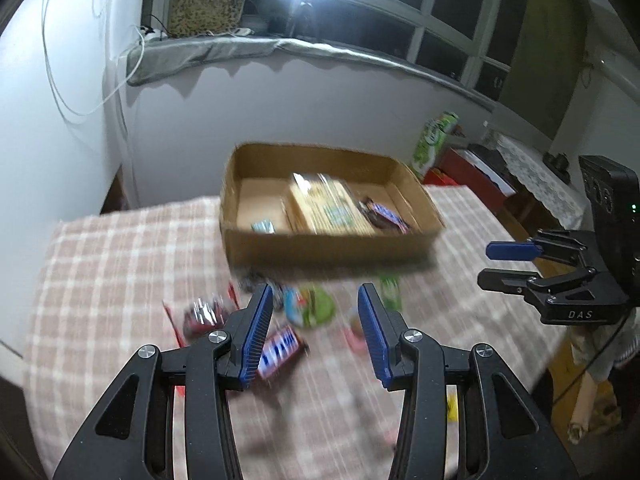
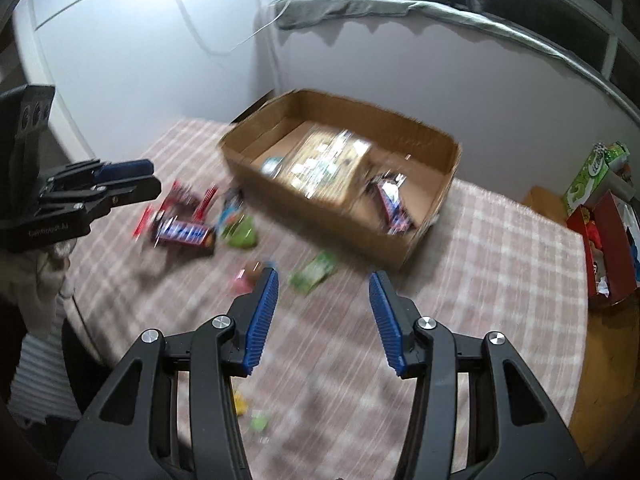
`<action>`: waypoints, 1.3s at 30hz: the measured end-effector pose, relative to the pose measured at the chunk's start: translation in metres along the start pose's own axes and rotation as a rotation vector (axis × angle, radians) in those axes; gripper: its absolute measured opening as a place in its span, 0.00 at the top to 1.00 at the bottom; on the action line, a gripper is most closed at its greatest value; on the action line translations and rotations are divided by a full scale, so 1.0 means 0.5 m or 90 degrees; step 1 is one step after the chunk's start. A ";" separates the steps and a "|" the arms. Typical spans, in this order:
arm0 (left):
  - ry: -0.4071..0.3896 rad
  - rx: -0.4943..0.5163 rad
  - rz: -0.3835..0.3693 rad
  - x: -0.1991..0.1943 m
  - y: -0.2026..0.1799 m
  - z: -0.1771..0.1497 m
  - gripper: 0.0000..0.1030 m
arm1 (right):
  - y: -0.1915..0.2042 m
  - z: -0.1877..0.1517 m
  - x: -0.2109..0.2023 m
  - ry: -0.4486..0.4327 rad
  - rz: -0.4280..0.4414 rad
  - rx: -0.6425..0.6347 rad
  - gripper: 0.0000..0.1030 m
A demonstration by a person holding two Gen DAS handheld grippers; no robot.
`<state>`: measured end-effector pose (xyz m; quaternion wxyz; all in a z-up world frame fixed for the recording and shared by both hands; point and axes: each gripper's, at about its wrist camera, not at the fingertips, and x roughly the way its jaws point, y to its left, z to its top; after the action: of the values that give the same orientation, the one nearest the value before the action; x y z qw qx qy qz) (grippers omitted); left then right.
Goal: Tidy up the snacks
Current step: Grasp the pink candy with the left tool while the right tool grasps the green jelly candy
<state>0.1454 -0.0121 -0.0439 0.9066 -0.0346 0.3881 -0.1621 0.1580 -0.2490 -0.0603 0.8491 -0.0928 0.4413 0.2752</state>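
Jaws spread and empty on both grippers
Loose snacks (image 2: pixel 188 232) lie lower left of the box (image 2: pixel 400 248), awaiting sorting

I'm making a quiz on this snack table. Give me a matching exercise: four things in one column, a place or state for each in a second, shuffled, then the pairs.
Things:
1. cardboard box
2. green packet
3. left claw
4. green carton

Places or states:
A. open, holding nothing
B. on the checked cloth, outside the box
C. beyond the table's far right corner
D. holds several snacks

Pairs: 1-D, 2-B, 3-A, 4-C
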 end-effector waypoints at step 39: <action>0.130 0.189 -0.030 0.083 -0.167 -0.218 0.67 | 0.087 -0.208 0.074 0.102 -0.003 -0.051 0.58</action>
<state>0.0722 -0.0976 -0.1327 0.8537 0.1067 0.4488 -0.2415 0.0785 -0.2401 -0.1479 0.8074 -0.1494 0.4963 0.2819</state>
